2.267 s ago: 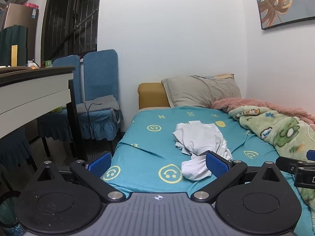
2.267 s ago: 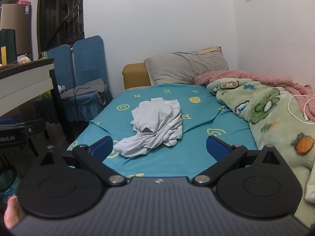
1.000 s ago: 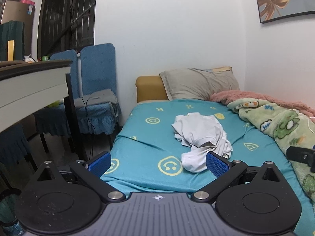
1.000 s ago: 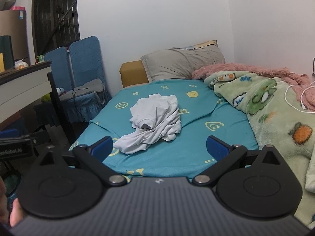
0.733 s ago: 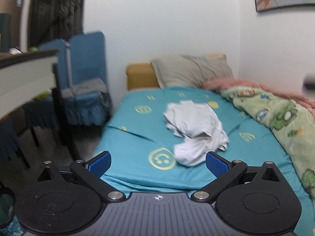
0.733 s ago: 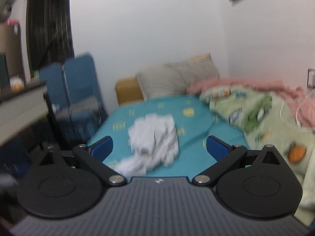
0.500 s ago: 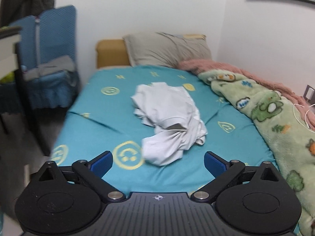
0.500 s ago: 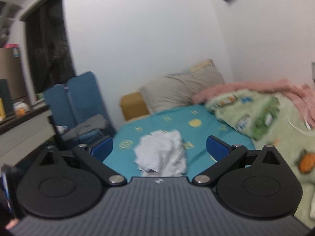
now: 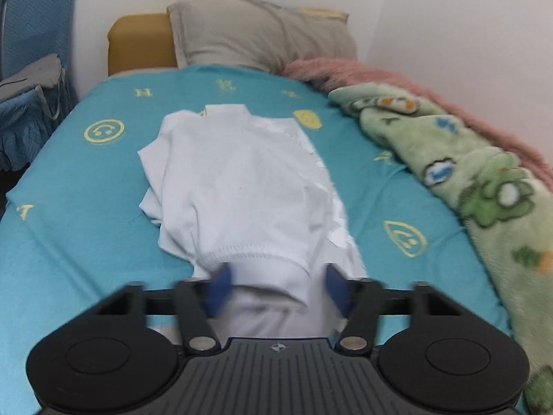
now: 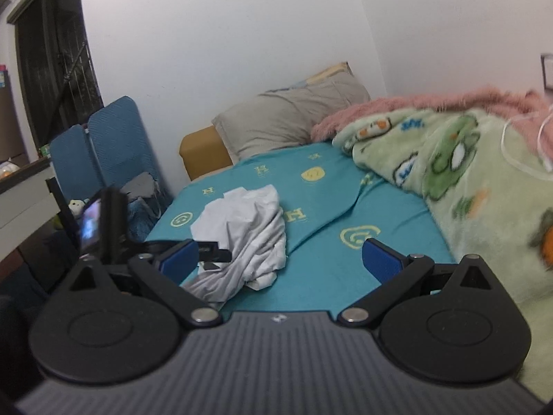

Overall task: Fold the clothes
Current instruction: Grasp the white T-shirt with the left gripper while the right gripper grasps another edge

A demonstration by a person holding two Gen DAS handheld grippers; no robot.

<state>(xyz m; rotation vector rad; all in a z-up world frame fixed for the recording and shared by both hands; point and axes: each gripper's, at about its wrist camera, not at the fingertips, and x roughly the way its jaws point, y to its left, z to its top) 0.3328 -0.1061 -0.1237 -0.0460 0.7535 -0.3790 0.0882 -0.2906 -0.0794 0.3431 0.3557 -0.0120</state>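
My left hand-held gripper (image 9: pixel 276 290) down at shirt (image 9: pixel 242 186), blue pads either side of near hem, gap not closed; grip not sure. Right hand-held gripper (image 10: pixel 280 259) jaws wide, nothing held, back from bed (image 10: pixel 328 207). Shirt lies crumpled mid-sheet, no flat fold showing; spreading and folding left, I judge. Green blanket (image 9: pixel 484 186) crowds right side, limits spread room. Farther: pillow (image 9: pixel 262 34), chairs (image 10: pixel 103 145) beside bed.
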